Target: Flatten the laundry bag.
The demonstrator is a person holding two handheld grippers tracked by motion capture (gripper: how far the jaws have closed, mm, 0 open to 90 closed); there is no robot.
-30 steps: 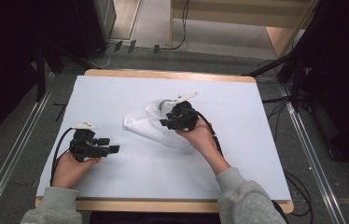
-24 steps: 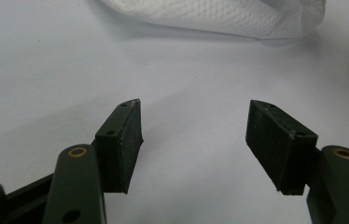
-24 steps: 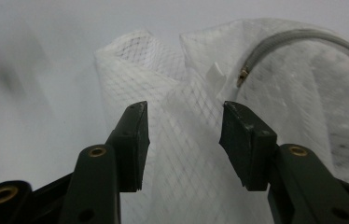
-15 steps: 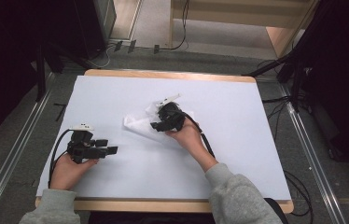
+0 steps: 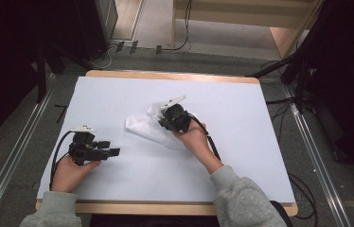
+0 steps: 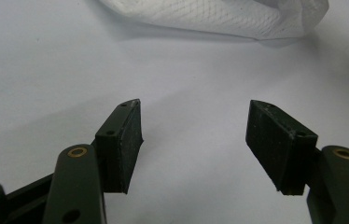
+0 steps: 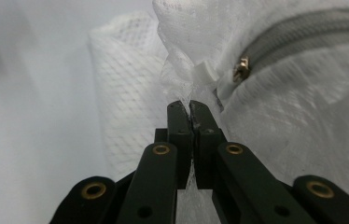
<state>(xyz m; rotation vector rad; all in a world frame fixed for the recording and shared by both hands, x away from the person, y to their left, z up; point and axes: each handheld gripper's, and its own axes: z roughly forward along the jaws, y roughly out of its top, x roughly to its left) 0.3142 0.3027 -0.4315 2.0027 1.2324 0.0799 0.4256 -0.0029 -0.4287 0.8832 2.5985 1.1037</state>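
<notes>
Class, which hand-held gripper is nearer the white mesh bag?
Right. The right hand-held gripper is clamped on the white mesh bag; the left hand-held gripper sits apart from it, open, on the table.

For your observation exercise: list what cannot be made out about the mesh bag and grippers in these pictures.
- Mesh laundry bag: its right part, high view, hidden by the right gripper and hand.
- Bag's zipper: right gripper view, cut off by the right edge.
- Bag's contents: hidden by folded mesh.
- Left gripper: body below the frame, left gripper view.

mesh bag [image 7: 130, 84]: white, fine diamond net
zipper [image 7: 303, 32]: grey, brass-coloured slider
jaws: black, brass rivets
table cover [image 5: 241, 118]: pale blue-white, plain
</notes>
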